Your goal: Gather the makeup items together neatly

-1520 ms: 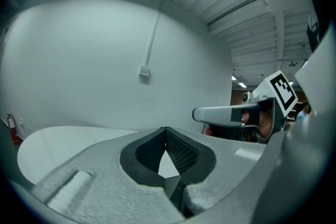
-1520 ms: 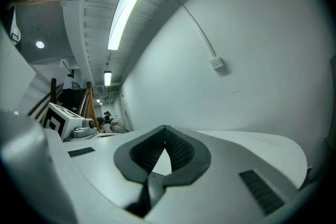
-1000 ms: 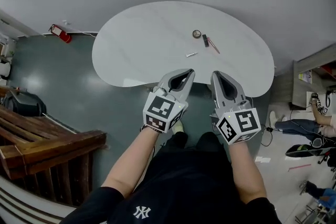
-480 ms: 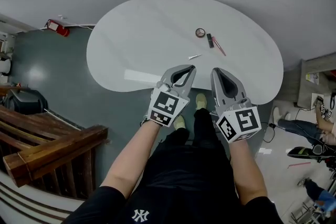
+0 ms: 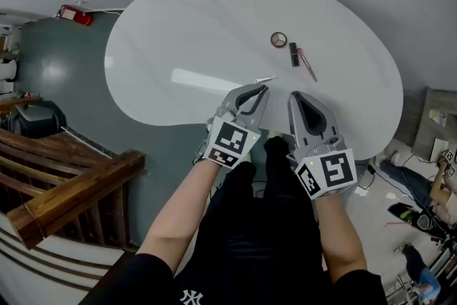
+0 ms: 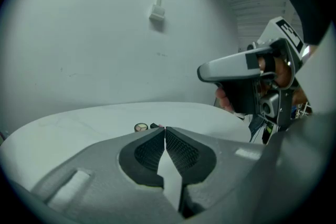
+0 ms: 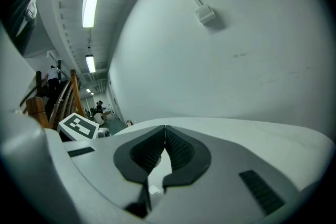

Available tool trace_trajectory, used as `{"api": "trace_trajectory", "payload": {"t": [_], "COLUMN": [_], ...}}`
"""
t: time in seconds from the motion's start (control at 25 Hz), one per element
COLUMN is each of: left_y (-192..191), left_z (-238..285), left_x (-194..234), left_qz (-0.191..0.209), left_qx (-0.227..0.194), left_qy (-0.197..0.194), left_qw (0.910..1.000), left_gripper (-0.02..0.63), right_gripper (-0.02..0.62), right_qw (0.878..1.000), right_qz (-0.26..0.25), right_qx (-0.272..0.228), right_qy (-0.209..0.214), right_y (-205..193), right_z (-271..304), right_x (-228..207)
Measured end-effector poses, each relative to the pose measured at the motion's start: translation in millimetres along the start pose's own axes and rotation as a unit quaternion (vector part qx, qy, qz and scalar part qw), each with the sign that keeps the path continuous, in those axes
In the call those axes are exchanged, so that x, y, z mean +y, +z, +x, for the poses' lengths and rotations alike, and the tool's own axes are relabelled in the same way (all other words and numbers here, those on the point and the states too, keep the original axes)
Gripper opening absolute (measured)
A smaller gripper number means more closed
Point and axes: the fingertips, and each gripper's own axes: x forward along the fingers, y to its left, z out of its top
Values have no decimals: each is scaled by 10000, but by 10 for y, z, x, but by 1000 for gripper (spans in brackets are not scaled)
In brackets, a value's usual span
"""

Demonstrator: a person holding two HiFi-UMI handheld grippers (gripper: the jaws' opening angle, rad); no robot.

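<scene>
Several makeup items lie toward the right of the white table (image 5: 178, 18): a round compact (image 5: 278, 39), a black tube (image 5: 293, 53), a pink pencil (image 5: 308, 65) and a small silvery stick (image 5: 265, 79) nearer me. My left gripper (image 5: 262, 88) is shut and empty at the table's near edge, its tip just short of the silvery stick. My right gripper (image 5: 293, 95) is beside it, also shut and empty. In the left gripper view the compact (image 6: 140, 127) shows beyond the closed jaws, with the right gripper (image 6: 241, 66) to the right.
The table is kidney-shaped with a curved near edge over a teal floor (image 5: 64, 75). A wooden railing (image 5: 64, 189) stands at the left. A red extinguisher (image 5: 71, 13) lies by the far wall. Shelves and clutter are at the right.
The table has come closer and lower in the head view. Both grippers now reach over its near edge, nearer the silvery stick. Both stay shut.
</scene>
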Motion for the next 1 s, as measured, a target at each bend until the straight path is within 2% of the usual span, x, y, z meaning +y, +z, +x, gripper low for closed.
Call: {"api": "trace_trajectory", "payload": {"t": [0.28, 0.64, 1.0], "left_y": [-369, -641, -804], "left_z": [361, 583, 728], "left_x": [170, 229, 209], "left_qz": [98, 356, 1064], "left_qx": [415, 781, 1172], "left_qy": [-39, -161, -383], "left_qw": [9991, 9962, 9867], "left_gripper": [14, 63, 75], "right_gripper": [15, 15, 15], "right_qw": [9994, 9983, 9980], "right_qz": [88, 75, 41], "right_qx": [241, 467, 587], "right_qy": [237, 338, 243], "right_y": [-249, -447, -568], "right_z": [302, 533, 601], "right_x": [-192, -279, -404]}}
